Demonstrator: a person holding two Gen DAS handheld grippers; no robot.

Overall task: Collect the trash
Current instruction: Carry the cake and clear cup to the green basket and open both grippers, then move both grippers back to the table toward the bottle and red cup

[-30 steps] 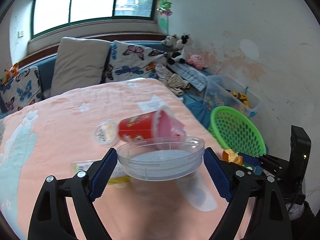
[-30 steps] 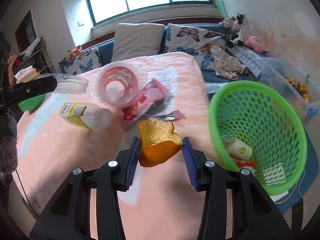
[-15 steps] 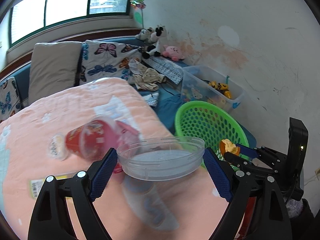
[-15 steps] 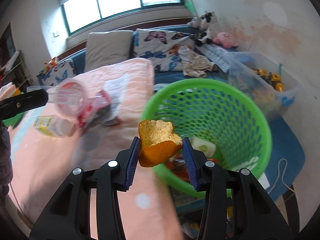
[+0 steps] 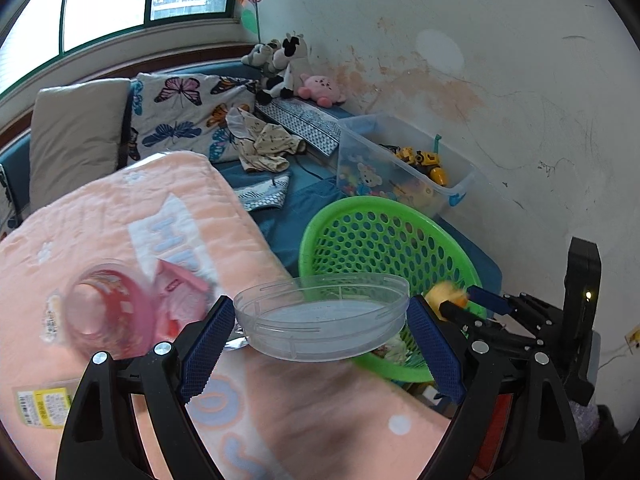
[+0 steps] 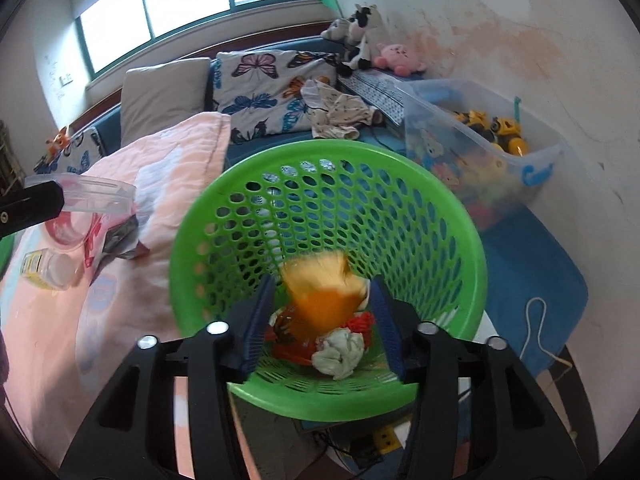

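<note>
An orange peel [image 6: 324, 296] sits between the pads of the right tongs [image 6: 322, 316], over the open mouth of a green basket [image 6: 468, 240]. The peel is blurred, with its pale inner side up and its bright orange skin below; its long axis runs roughly up and down in the right wrist view. The right tongs have just been opening, and a gap shows between each pad and the peel, so nothing grips it. Below the tongs, on the basket floor, lie a crumpled white wad [image 6: 340, 352] and red scraps [image 6: 288, 340].

The left tongs [image 5: 320, 332] are clamped on a clear plastic lid [image 5: 320, 316], held level with its rim up and its long axis running from pad to pad. Left of these tongs, on a pink blanket [image 5: 120, 208], lie a red cup [image 5: 108, 312] on its side and a pink wrapper [image 5: 180, 288]. A small bottle [image 6: 48, 268] with a yellow label lies on the blanket too.

The left wrist view shows the right tongs [image 5: 466, 300] from the side, with the peel [image 5: 444, 294] over the basket [image 5: 380, 236] rim. Only the right wrist view shows the basket's contents. Past the basket stands a clear box [image 6: 540, 160] of toys.
</note>
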